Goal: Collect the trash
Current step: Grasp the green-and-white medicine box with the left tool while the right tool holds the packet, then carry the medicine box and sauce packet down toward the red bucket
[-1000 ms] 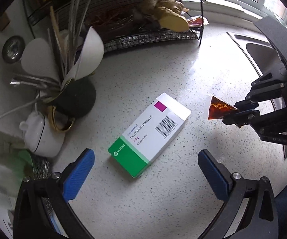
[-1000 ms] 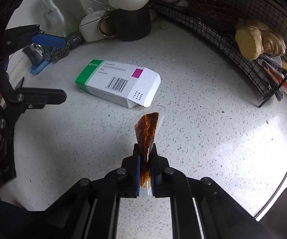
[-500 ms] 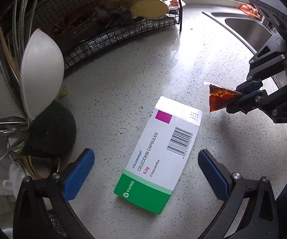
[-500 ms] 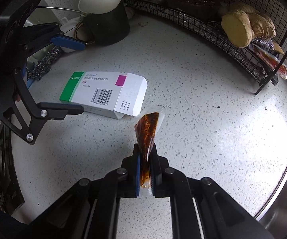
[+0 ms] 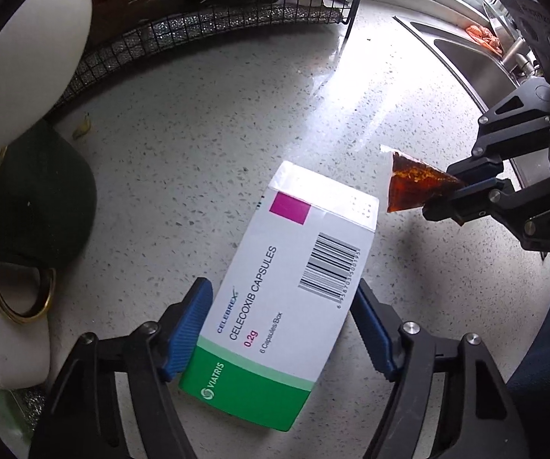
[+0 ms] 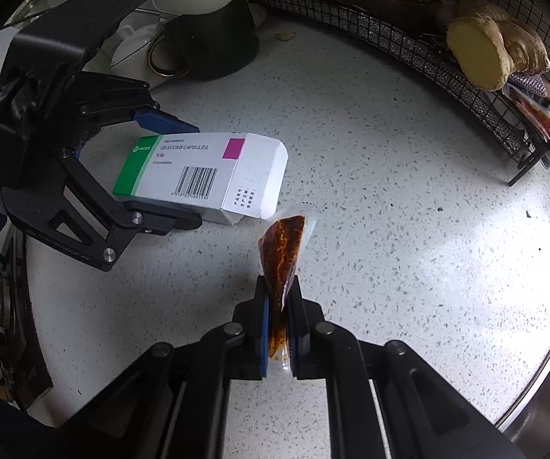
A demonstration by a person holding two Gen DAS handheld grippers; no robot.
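A white and green medicine box (image 5: 286, 298) lies flat on the speckled counter (image 5: 206, 160). My left gripper (image 5: 282, 317) straddles it from above; its jaws are closing, and the blue pads (image 5: 189, 329) touch the box's two long sides. From the right wrist view the same box (image 6: 198, 176) sits between those fingers, one behind and one in front. My right gripper (image 6: 278, 306) is shut on a small clear sachet of brown sauce (image 6: 282, 244), held above the counter. That sachet (image 5: 412, 183) hangs just right of the box's far end.
A black wire rack (image 6: 446, 65) holding ginger (image 6: 492, 49) curves along the back. A dark utensil cup (image 6: 217, 46) with a white ladle (image 5: 26, 53) and a white pot (image 5: 3, 344) stand at the left. The steel sink (image 5: 477, 61) lies at the right.
My left gripper has come down over the medicine box and narrowed from wide open until its pads meet the box's sides. The right gripper kept the sachet and drifted slightly closer to the box.
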